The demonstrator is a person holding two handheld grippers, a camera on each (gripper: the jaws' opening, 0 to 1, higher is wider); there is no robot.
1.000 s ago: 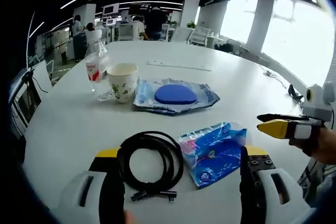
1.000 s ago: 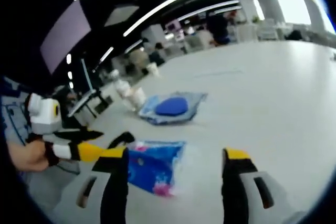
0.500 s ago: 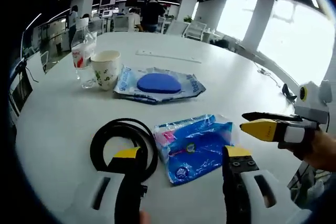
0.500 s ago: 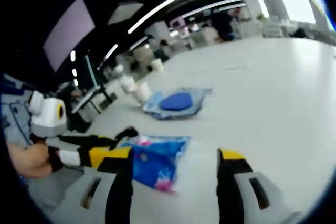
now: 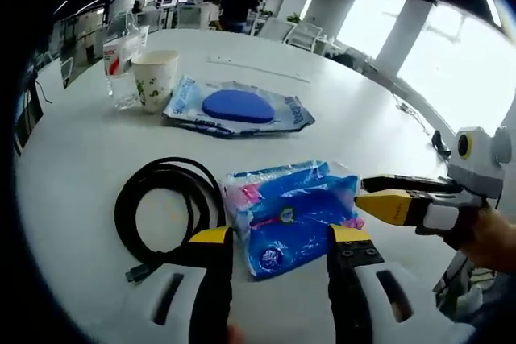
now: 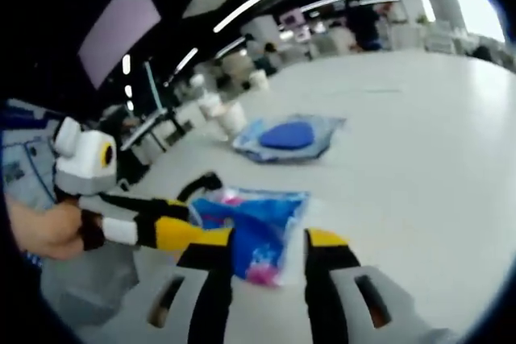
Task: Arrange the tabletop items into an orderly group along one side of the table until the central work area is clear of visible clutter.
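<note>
A blue printed packet (image 5: 286,211) lies on the white table (image 5: 379,110), just ahead of my left gripper (image 5: 280,235), whose jaws stand open on either side of its near edge. My right gripper (image 5: 360,192) comes in from the right, with its tips at the packet's right end. In the right gripper view the packet (image 6: 258,227) lies ahead of my right gripper (image 6: 268,241), which is open with a narrow gap. The left gripper (image 6: 193,219) reaches in from the left there. A coiled black cable (image 5: 161,199) lies beside the packet.
Farther back lie a blue pad in a clear bag (image 5: 238,108), a paper cup (image 5: 155,78) and a water bottle (image 5: 119,58). A thin white strip (image 5: 258,70) lies beyond them. Chairs, desks and people stand past the table's far edge.
Both grippers have drawn closer to the blue packet, and the jaws of each have narrowed. The things on the table have stayed in place.
</note>
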